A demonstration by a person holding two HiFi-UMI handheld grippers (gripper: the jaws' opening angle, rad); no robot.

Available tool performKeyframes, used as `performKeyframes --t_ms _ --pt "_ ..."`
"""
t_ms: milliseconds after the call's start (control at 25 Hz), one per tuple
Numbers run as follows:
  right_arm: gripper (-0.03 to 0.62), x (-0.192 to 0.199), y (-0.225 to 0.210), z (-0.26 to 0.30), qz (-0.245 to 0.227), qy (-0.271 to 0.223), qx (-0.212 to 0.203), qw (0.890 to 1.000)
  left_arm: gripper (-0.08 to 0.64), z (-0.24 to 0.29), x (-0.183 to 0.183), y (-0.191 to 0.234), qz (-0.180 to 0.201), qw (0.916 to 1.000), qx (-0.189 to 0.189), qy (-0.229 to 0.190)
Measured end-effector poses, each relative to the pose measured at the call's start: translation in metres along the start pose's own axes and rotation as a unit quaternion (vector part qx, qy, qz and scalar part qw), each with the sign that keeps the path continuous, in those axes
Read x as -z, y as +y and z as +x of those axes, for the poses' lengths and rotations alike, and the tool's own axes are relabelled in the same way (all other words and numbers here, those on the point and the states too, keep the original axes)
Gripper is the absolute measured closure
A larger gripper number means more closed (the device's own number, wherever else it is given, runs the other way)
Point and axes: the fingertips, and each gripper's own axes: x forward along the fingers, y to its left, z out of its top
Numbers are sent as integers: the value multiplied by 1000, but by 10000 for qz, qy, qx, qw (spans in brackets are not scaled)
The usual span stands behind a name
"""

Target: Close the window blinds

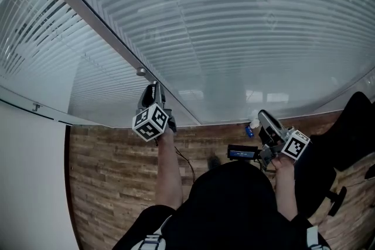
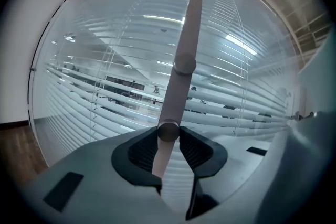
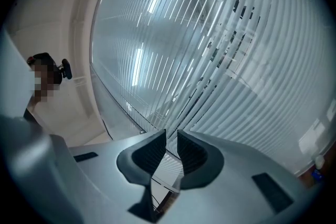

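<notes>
1. Around the wand [image 2: 185,50], the count is one wand, two grippers, two runs of white blinds [image 1: 234,38], one black chair [image 1: 351,137] and one small black object [image 1: 242,153].
2. The left gripper [image 2: 169,139] has its jaws wide apart, with the wand running up between them. The wand's lower shaft lies by the left pad, and a strip of blind shows between it and the right pad, so nothing is clamped.
3. The right gripper [image 3: 172,144] is well to the right of the wand. Its jaws stand a narrow slit apart and hold nothing; only slats show through the slit.
4. The blinds hang directly behind the wand, one run on each side of a slanting frame post [image 1: 111,39]. In the left gripper view, dark gaps show between the slats behind the wand.
5. Below the wand lies a wood-plank floor [image 1: 105,173], and a white wall [image 1: 29,184] bounds it to the wand's left.
6. The chair stands far right of the wand. The black object lies on the floor between wand and chair, near the right gripper.
7. Open planks run from below the wand to the wall. To the wand's right, the person's body, the black object and the chair take up the floor.
</notes>
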Motion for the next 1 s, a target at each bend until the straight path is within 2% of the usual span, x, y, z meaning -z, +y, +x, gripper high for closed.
performKeyframes --t_ms 80,120,160,200,240,320,360,400,480,560,600,640,680,720,760,800,840,880,1000 --pt "540 -2 3 2 -73 -8 -22 10000 422 0 1 -1 454 9989 -130 81" --pt "540 -2 3 1 -68 -13 -20 10000 422 1 3 -1 884 9956 -264 158" --pt "540 -1 0 0 -26 -16 -5 10000 422 1 4 0 1401 9889 -425 242" --pt "540 -1 -2 -1 11 -18 9 10000 422 2 6 0 1956 9783 -598 318" --pt "540 0 -2 -1 18 -18 14 10000 423 3 7 0 2511 9641 -772 380" --pt "540 -1 -1 -1 -30 -13 -8 10000 423 4 8 -1 3491 9295 -1088 488" --pt "540 -1 0 0 -37 -8 -18 10000 423 4 8 -1 3824 9147 -1197 529" --pt "540 0 0 0 -26 0 -17 10000 423 4 8 -1 4014 9056 -1254 555" --pt "540 2 -3 -1 25 22 -3 10000 423 4 8 -2 4109 9010 -1270 563" --pt "540 3 -3 -1 38 29 -4 10000 423 5 9 -2 3993 9072 -1220 518" --pt "540 3 -3 -1 35 25 -8 10000 422 5 10 -2 3810 9161 -1150 488" --pt "540 3 -3 -1 33 18 -9 10000 422 5 11 -2 3482 9306 -1032 464" --pt "540 3 -2 -2 31 11 -7 10000 422 5 14 -2 2978 9497 -863 443" --pt "539 2 -3 -2 28 5 0 10000 414 4 16 -1 2322 9695 -665 413" --pt "540 2 -3 -3 23 -1 8 10000 397 2 18 -1 1615 9851 -473 365" --pt "540 1 -3 -3 13 -9 13 10000 385 0 18 0 994 9941 -324 300" --pt "540 0 -3 -3 -5 -20 14 10000 378 -1 17 1 547 9980 -230 217" --pt "540 -1 -2 -4 -17 -30 13 10000 379 -3 14 2 275 9994 -174 119" --pt "540 -2 -2 -4 -34 -38 21 10000 379 -2 0 0 -63 9999 -68 -124"
